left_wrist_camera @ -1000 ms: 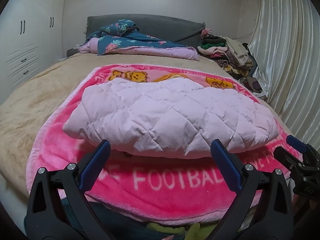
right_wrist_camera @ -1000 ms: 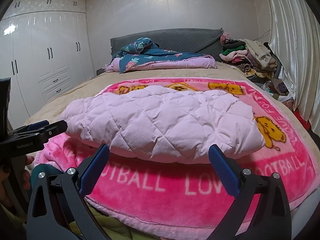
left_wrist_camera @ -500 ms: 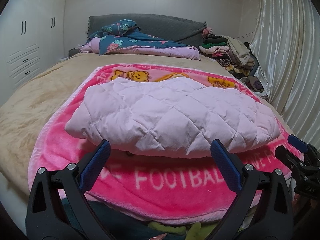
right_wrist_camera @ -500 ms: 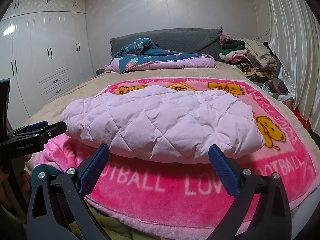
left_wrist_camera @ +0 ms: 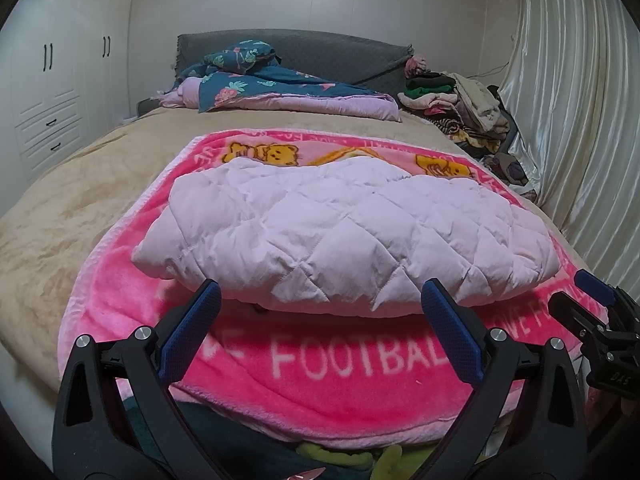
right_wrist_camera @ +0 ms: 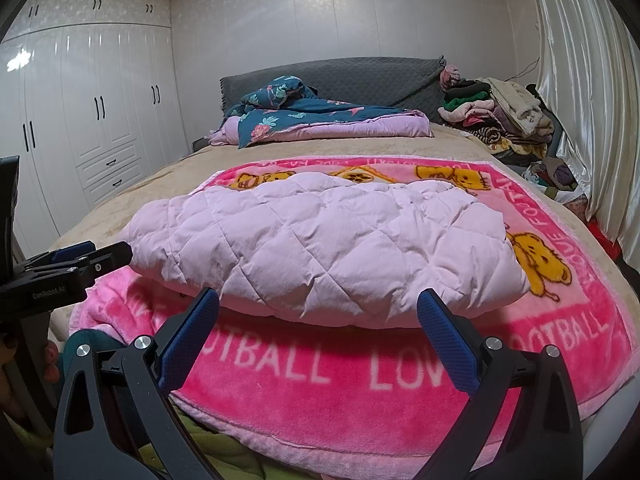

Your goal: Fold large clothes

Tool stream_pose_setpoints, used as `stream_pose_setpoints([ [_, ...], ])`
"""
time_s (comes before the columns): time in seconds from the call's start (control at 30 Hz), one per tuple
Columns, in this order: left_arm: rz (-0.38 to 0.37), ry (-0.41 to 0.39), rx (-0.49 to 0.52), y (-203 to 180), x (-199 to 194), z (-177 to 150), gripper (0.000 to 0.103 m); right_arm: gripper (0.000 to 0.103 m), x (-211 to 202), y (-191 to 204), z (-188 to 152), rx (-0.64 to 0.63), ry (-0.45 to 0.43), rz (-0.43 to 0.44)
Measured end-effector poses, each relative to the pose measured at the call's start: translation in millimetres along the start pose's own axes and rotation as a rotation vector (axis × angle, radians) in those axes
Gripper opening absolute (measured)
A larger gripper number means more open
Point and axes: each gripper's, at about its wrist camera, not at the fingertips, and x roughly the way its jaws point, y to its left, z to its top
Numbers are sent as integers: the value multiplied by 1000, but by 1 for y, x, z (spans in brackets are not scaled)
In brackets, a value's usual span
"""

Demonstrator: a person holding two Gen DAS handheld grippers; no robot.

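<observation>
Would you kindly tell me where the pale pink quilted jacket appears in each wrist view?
Left wrist: pale pink quilted jacket centre frame, on the pink blanket.
Right wrist: jacket centre, slightly left.
Shared landmark: grey headboard behind.

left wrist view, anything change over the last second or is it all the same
Almost nothing changed. The left hand-held gripper drifted a touch, so the scene slid slightly in its view; the right hand-held gripper held its place. Both stayed open, gripping nothing. The folded pink quilted jacket kept its shape and spot on the pink blanket.
</observation>
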Motion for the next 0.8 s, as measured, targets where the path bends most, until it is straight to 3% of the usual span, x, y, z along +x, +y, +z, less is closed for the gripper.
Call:
stream_pose_setpoints([
  [0.8,8,1,2,0,-3,2,94,99,-1,2,1,-7,-7,-5],
])
